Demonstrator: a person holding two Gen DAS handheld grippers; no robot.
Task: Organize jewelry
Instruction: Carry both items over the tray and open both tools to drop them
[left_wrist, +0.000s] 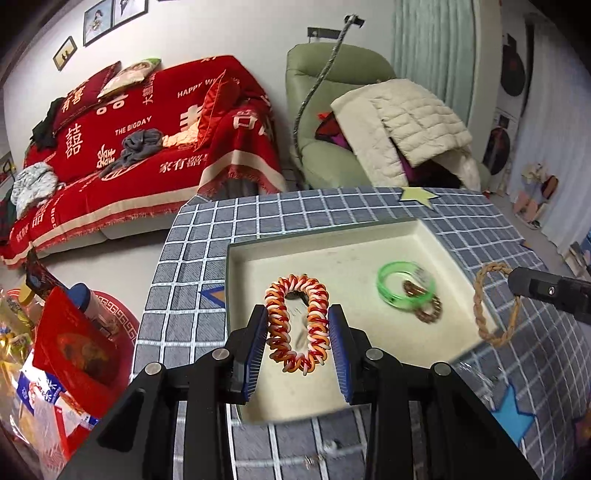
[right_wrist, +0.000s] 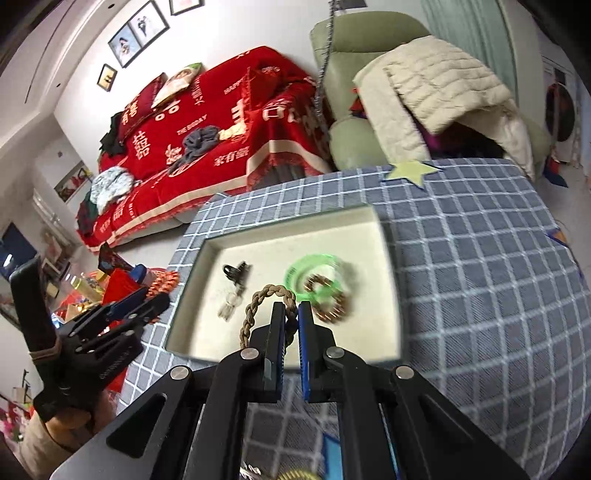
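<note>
Here, a woven red, orange and white coil bracelet (left_wrist: 298, 325), oval, long axis running away from the camera, clamped in the left hand-held gripper (left_wrist: 298, 334) above the shallow cream square tray (left_wrist: 424, 230). Beside it, a twisted tan rope loop (right_wrist: 266, 312), pinched tight in the right hand-held gripper (right_wrist: 291, 321).

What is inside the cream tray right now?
In the tray: a green bangle overlapping a brown beaded bracelet, and a black clip. Its near edge is hidden by the grippers.
</note>
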